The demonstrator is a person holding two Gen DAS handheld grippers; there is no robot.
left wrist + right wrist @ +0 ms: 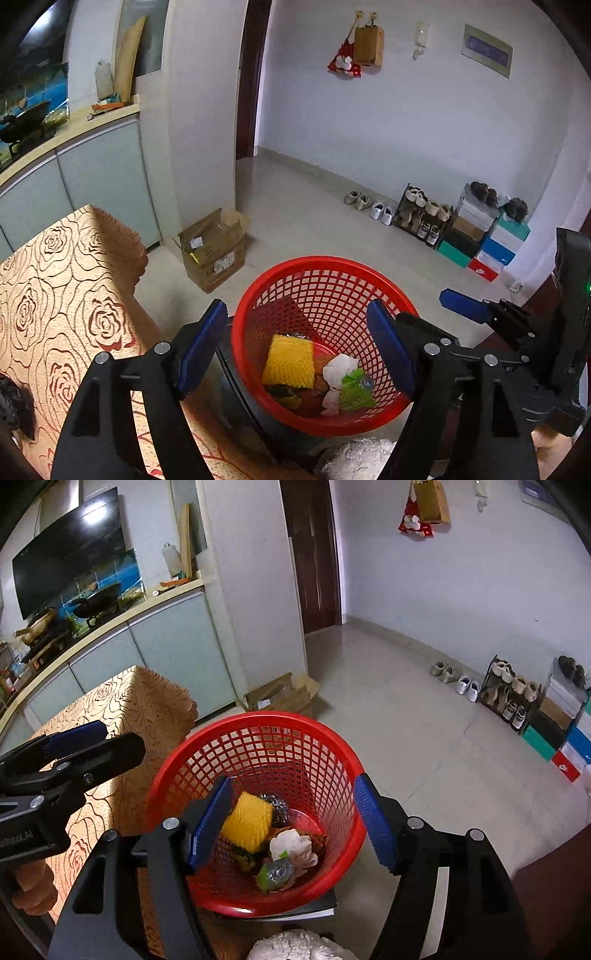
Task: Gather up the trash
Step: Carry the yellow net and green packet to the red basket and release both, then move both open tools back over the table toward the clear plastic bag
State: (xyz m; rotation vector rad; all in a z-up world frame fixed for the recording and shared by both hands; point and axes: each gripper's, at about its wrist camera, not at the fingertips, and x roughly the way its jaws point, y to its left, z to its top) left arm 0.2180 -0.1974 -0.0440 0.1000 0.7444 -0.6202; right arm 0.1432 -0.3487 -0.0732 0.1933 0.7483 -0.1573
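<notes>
Hovering spread and empty, the left tool (297,347) and right tool (291,821) frame the red basket (280,269) at lower centre, already holding yellow foam netting (288,360), tissue and wrappers, so collecting looks nearly finished.

Home kitchen entryway — wok (96,599), shoe rack (421,218).

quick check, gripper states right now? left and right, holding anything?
Left gripper: open, holding nothing, over the red basket.
Right gripper: open, holding nothing, over the same basket.
</notes>
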